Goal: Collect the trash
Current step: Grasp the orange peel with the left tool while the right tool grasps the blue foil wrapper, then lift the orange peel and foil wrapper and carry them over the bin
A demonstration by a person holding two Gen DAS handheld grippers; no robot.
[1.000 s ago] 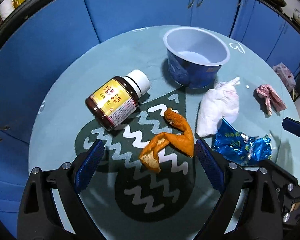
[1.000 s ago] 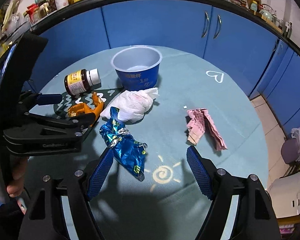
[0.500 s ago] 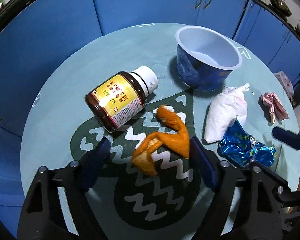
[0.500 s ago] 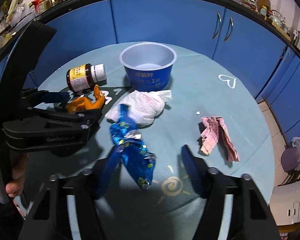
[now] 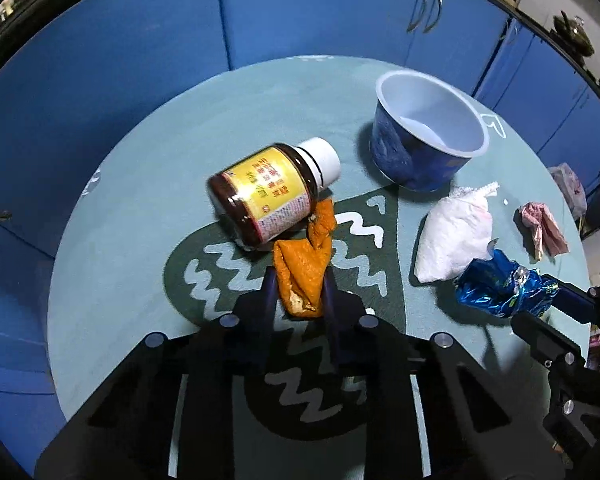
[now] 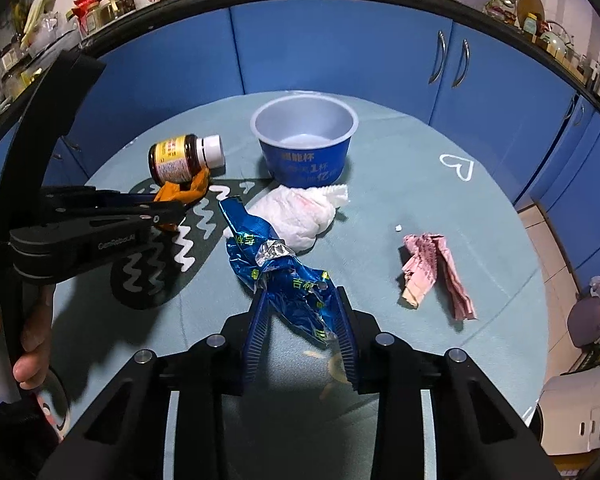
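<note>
My left gripper (image 5: 299,284) is shut on the lower end of a curled orange peel (image 5: 322,220), whose upper end touches a lying brown pill bottle (image 5: 268,192). In the right wrist view, the same gripper (image 6: 168,208) pinches the peel (image 6: 196,188) from the left. My right gripper (image 6: 300,292) points down at the table. Its jaws are closing, and both blue pads press the crumpled blue foil wrapper (image 6: 276,264) between them. The wrapper (image 5: 496,284) also shows in the left wrist view, at the right gripper's fingertips (image 5: 560,304).
On the round teal table (image 5: 140,200) stand an empty blue bowl (image 6: 304,160), a crumpled white tissue (image 6: 296,216) beside the wrapper, and a pink crumpled paper (image 6: 432,264) to the right. Blue cabinets surround the table. A hand (image 6: 28,344) holds the left gripper's handle.
Both pairs of jaws have closed from wide apart: the left onto the orange peel, the right onto the blue wrapper. The peel now stands folded against the bottle, which has shifted.
</note>
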